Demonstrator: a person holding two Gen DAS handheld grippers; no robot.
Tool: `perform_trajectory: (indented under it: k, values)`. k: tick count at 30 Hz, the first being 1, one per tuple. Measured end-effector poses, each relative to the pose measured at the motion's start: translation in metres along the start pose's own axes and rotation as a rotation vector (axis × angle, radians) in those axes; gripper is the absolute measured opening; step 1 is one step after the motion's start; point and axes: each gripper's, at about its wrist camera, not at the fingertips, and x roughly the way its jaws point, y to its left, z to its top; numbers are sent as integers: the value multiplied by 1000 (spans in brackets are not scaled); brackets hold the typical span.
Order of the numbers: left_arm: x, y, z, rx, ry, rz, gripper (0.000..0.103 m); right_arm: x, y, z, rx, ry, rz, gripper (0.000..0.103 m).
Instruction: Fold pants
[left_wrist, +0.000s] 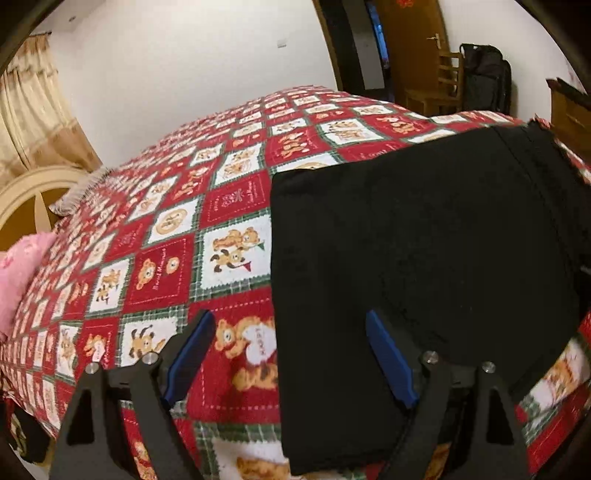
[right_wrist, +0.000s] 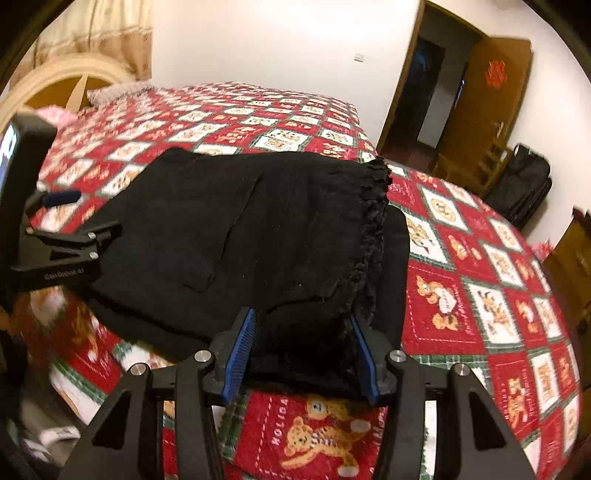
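Black pants (right_wrist: 258, 229) lie folded in a thick stack on the red teddy-bear quilt (right_wrist: 461, 258), with the ruffled waistband (right_wrist: 373, 221) on the right side. My right gripper (right_wrist: 301, 314) stands half open at the stack's near edge; the fabric sits between its blue pads without being visibly pinched. In the left wrist view the pants (left_wrist: 424, 240) fill the right half. My left gripper (left_wrist: 290, 315) is wide open and straddles the stack's left edge, holding nothing. The left gripper (right_wrist: 85, 216) also shows at the stack's left side in the right wrist view.
A pink pillow (left_wrist: 18, 273) and a cream headboard (left_wrist: 33, 192) are at the left end of the bed. Beyond the bed's right side are an open wooden door (right_wrist: 484, 110), a wooden chair (left_wrist: 443, 85) and a black bag (right_wrist: 524, 184).
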Motion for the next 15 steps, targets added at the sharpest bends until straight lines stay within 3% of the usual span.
perform_trajectory:
  k: [15]
  values:
    - [-4,-2,-3,-4,7,-7,87,-15,0,-6,-12,43,-8,52]
